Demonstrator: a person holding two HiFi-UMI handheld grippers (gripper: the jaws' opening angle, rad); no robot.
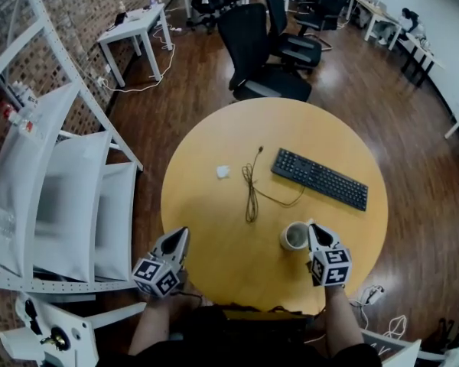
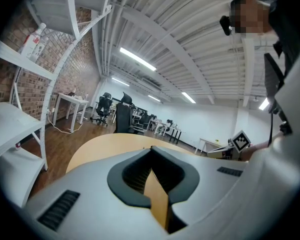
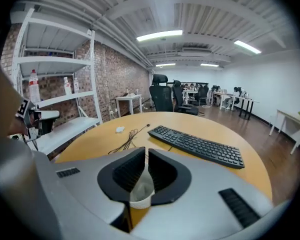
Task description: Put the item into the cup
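A small crumpled white item [image 1: 222, 172] [image 3: 120, 129] lies on the round yellow table [image 1: 214, 243], left of a coiled black cable [image 1: 250, 189]. The white cup [image 1: 294, 237] stands near the table's front edge. My right gripper [image 1: 312, 232] [image 3: 146, 151] hovers at the cup's right rim. Its jaws stand a narrow gap apart with nothing pressed between them, and the cup [image 3: 140, 196] shows just beneath them. My left gripper [image 1: 176, 239] [image 2: 151, 149] is at the table's front left edge, shut and empty, far from the item.
A black keyboard [image 1: 320, 178] [image 3: 197, 145] lies at the table's right, its cable running toward the middle. White shelving [image 1: 76, 197] stands close on the left. Black office chairs [image 1: 264, 52] are behind the table, and a white desk [image 1: 134, 29] stands at the back left.
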